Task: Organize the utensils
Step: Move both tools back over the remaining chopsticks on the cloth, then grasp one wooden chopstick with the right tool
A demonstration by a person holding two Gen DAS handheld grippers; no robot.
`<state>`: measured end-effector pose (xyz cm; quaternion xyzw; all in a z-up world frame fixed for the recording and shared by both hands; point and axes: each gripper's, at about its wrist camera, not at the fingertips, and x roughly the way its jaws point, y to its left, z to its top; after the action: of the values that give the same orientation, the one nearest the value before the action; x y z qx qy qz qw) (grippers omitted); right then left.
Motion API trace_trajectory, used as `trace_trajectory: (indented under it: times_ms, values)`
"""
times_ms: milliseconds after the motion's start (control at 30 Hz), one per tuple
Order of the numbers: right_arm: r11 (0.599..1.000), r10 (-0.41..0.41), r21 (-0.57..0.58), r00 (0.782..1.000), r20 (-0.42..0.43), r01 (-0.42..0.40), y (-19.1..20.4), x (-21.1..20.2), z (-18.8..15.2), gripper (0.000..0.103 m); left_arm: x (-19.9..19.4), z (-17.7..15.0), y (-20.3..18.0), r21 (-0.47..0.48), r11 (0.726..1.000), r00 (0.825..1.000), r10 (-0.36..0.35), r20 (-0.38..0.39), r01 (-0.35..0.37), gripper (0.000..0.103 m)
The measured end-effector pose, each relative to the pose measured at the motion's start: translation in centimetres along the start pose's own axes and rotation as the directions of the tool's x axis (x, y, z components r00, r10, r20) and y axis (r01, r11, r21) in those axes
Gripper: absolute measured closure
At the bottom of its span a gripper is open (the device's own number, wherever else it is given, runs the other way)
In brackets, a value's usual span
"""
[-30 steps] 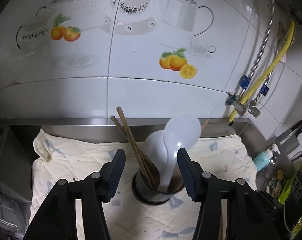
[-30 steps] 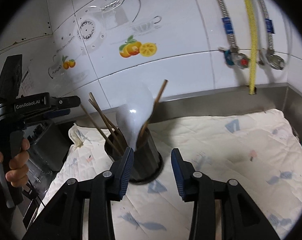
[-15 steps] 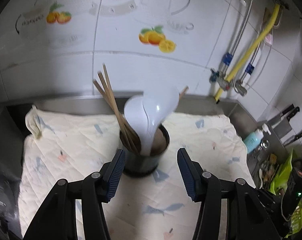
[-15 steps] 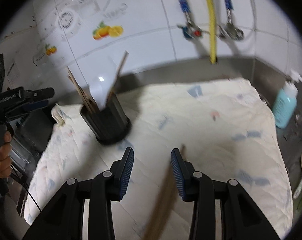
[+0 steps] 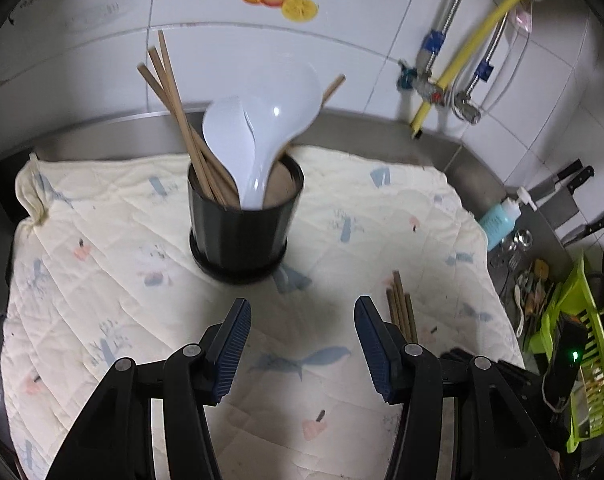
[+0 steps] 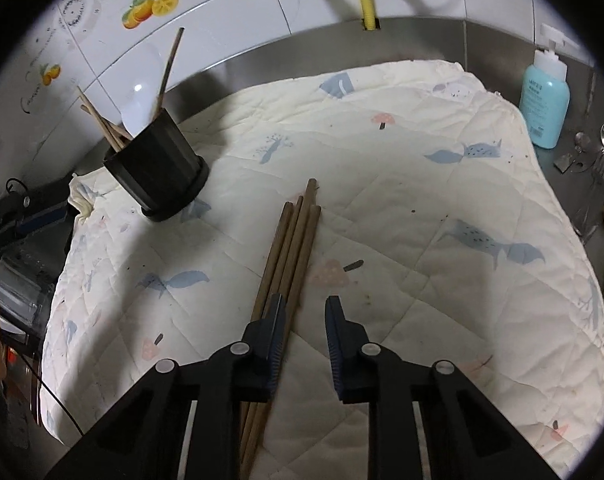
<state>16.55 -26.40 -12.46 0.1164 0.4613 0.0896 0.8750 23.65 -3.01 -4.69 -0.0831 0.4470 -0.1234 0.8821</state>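
White tiles with fruit decals back a steel counter (image 6: 442,36) spread with a quilted cloth (image 6: 422,216). At the left of the right wrist view stands the black holder (image 6: 159,176), already carrying chopsticks and a white ladle (image 5: 261,128). Right of it, a bundle of loose chopsticks (image 6: 293,248) lies flat on the cloth, long axis running from the near edge toward the back wall, tips aimed just right of the holder. The left claw (image 5: 302,344) hangs apart and empty before the holder. The right claw (image 6: 304,328) has just been narrowing, with nothing between its jaws; the bundle passes under its left finger (image 6: 271,330). A good pickup likely needs shifting left to straddle every stick, then closing squarely across them.
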Motion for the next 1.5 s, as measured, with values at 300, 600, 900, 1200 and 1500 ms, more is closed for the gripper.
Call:
trace_trajectory:
  times_ms: [300,600,900,1200,1500]
  values:
    - [1.0,-0.012,0.025,1.0,-0.02,0.012,0.2,2.9,1.5,0.087,1.6,-0.9,0.1,0.009,1.0,0.999,-0.004,-0.046,0.004,0.045]
    - [0.998,-0.069,-0.005,0.997,-0.042,0.069,0.7,4.6,2.4,0.09,3.0,-0.7,0.6,0.012,1.0,0.997,-0.02,-0.079,0.021,0.046]
    - [0.991,-0.125,-0.058,0.988,-0.088,0.12,1.2,5.6,2.9,0.091,3.8,-0.3,0.5,0.007,0.999,0.994,-0.041,-0.1,0.042,0.046]
    - [0.988,-0.144,-0.068,0.987,-0.077,0.139,1.2,5.3,2.7,0.092,5.5,-0.6,-1.6,0.039,0.996,0.987,-0.073,-0.141,0.08,0.055]
    - [0.987,-0.158,-0.038,0.986,-0.059,0.156,-0.7,2.8,1.7,0.093,9.4,-1.2,-5.3,0.065,0.985,0.966,-0.14,-0.22,0.158,0.064]
